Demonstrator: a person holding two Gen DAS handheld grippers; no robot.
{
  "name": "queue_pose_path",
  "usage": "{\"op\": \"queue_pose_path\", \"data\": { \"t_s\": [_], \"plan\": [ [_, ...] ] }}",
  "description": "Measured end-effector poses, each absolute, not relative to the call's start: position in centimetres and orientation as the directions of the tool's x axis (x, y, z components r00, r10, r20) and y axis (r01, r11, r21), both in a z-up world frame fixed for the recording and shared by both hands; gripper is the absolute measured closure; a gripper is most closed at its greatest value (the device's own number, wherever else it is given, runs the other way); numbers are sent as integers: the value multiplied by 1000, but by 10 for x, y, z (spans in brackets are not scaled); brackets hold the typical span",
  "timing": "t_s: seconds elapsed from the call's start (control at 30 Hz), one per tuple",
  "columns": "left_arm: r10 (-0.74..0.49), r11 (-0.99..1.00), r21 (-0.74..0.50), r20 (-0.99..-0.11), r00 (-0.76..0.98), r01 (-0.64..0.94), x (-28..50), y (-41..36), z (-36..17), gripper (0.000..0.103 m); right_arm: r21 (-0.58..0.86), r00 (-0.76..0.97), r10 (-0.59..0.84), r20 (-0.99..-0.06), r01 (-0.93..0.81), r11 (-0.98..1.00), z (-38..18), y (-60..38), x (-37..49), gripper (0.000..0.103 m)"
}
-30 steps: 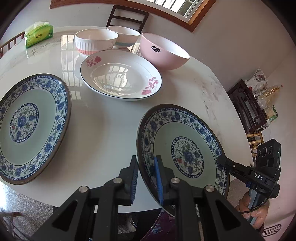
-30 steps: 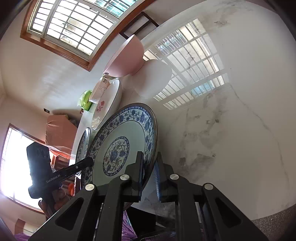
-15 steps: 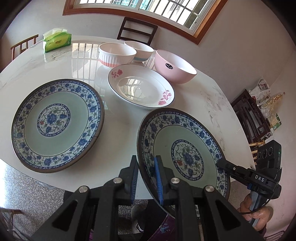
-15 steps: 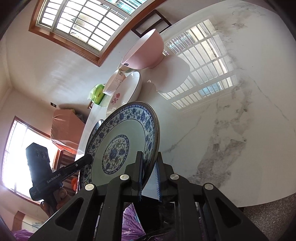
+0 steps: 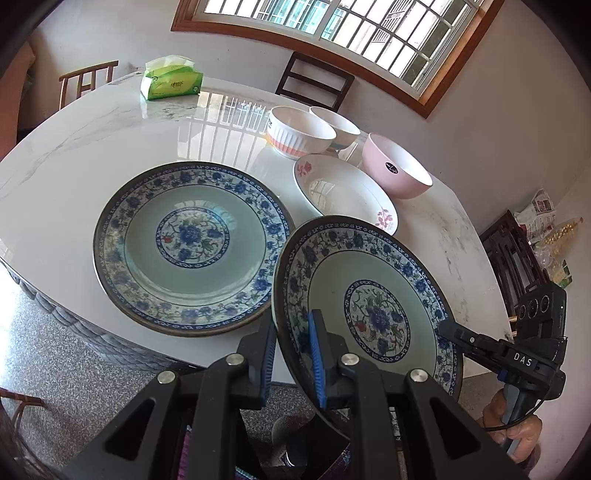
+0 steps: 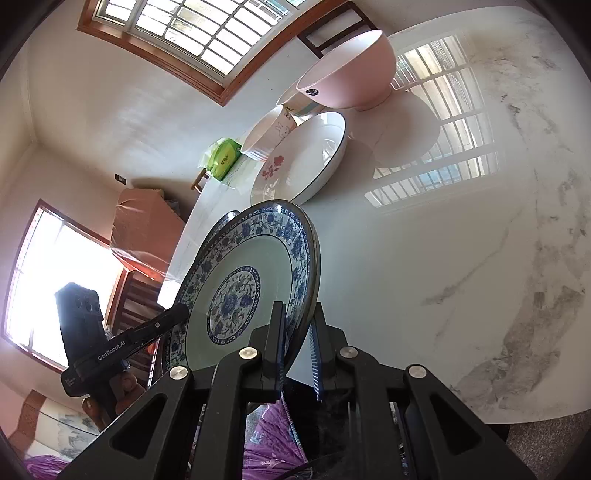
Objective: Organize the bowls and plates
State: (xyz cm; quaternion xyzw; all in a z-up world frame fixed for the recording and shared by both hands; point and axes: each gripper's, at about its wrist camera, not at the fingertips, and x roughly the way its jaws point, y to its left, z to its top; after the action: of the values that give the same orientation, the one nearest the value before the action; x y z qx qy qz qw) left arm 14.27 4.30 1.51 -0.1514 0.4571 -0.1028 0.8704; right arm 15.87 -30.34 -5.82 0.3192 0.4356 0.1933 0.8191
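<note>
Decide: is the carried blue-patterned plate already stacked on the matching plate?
No: the carried plate is gripped at its rim beside the matching plate, which lies flat on the table.

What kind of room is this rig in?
Most likely a home dining room: a round marble-look table set with plates and bowls such as the pink bowl, wooden chairs pulled up to it, and a wood-framed barred window behind.

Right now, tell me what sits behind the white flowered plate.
Behind the white flowered plate stand a ribbed white bowl, a second white bowl partly hidden behind it, and a pink bowl.
</note>
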Motion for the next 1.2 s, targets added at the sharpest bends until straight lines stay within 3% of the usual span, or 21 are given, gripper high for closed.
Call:
{"op": "queue_pose_path", "data": {
  "t_s": [0.6, 1.2],
  "plan": [
    [-216, 923, -365, -751, 624, -120, 153, 138, 15, 85, 651, 459, 634, -622, -147, 745, -52, -213, 227, 89],
    [-176, 909, -369, -761, 625, -194, 180, 177, -3, 84, 602, 422, 610, -670, -170, 780, -55, -169, 251, 89]
  ]
}}
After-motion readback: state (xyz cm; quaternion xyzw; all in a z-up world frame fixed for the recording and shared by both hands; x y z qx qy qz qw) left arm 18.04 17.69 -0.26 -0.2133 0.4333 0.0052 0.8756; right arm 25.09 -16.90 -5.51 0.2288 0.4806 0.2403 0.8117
